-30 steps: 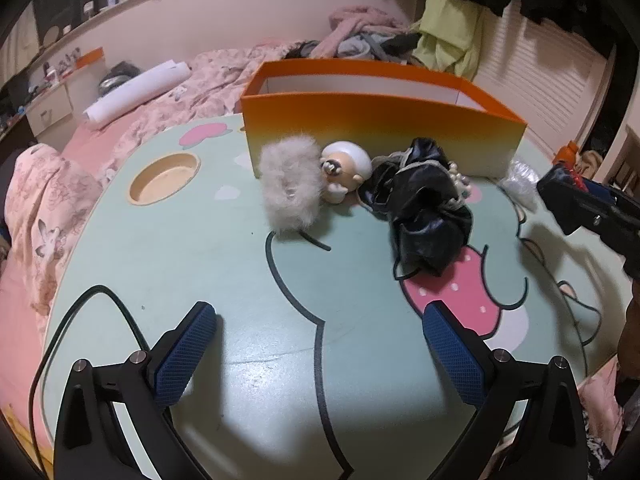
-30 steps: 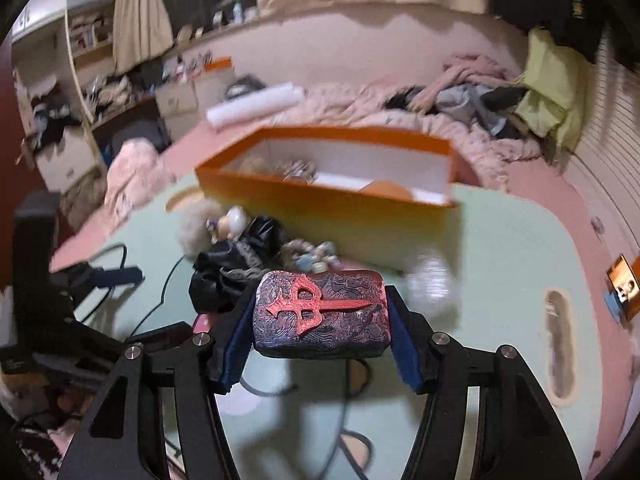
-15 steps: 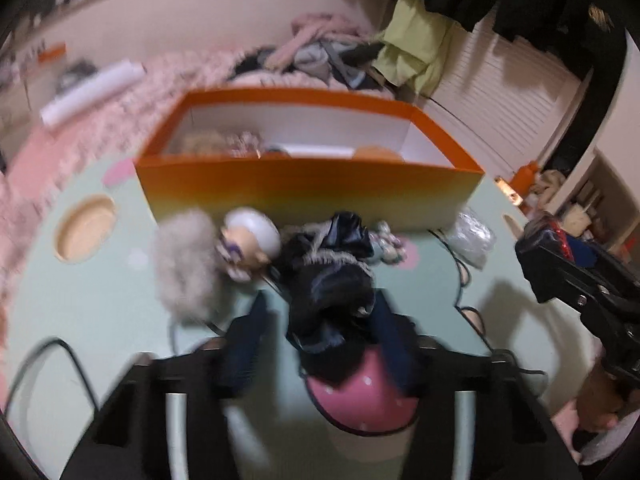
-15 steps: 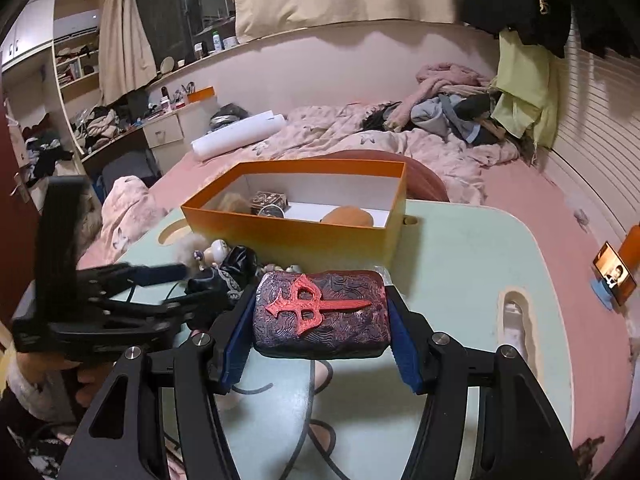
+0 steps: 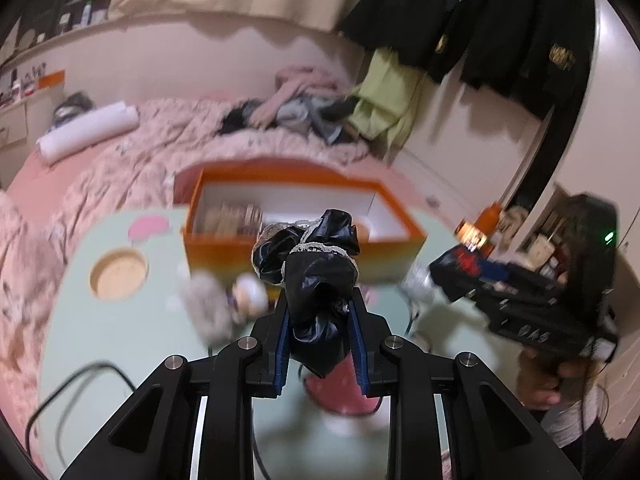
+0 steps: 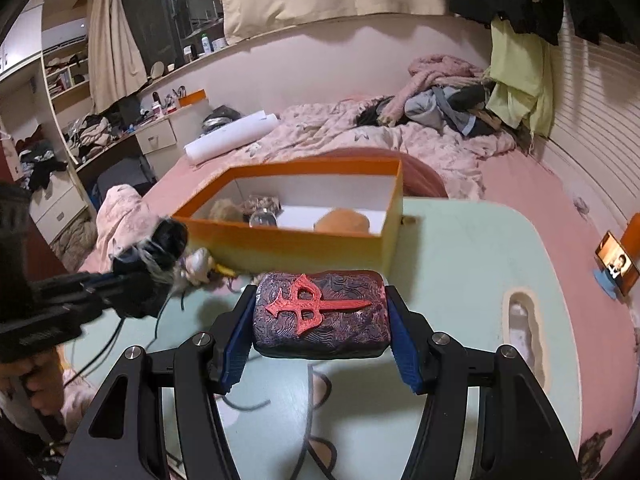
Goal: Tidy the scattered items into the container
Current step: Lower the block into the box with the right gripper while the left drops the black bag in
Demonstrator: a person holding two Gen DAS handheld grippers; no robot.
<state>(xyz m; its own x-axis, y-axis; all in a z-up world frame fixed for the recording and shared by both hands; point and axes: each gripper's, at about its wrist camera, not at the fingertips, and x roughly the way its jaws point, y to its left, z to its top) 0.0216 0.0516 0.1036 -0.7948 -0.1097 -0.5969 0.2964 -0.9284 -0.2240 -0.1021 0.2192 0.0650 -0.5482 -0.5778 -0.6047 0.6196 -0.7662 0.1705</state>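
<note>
My left gripper [image 5: 320, 304] is shut on a black satin scrunchie with white lace [image 5: 316, 280] and holds it above the table, in front of the orange box [image 5: 224, 248]. My right gripper [image 6: 320, 316] is shut on a dark patterned case with a red emblem [image 6: 320, 314], lifted near the box's front right corner [image 6: 390, 248]. The box holds several small items. A grey fluffy pom-pom [image 5: 206, 302] and a small white doll [image 5: 250, 292] lie on the table by the box front. The left gripper with the scrunchie [image 6: 156, 256] also shows in the right wrist view.
The light green cartoon table [image 6: 460, 260] has a round cup recess [image 5: 118, 274] at left and an oval recess [image 6: 520, 328] at right. A black cable [image 5: 72, 384] trails over the near table. A clear plastic bag [image 5: 416, 280] lies right of the box. A pink bed lies behind.
My left gripper has closed on the black scrunchie and lifted it off the table toward the box. My right gripper has kept its hold on the case and moved nearer the box.
</note>
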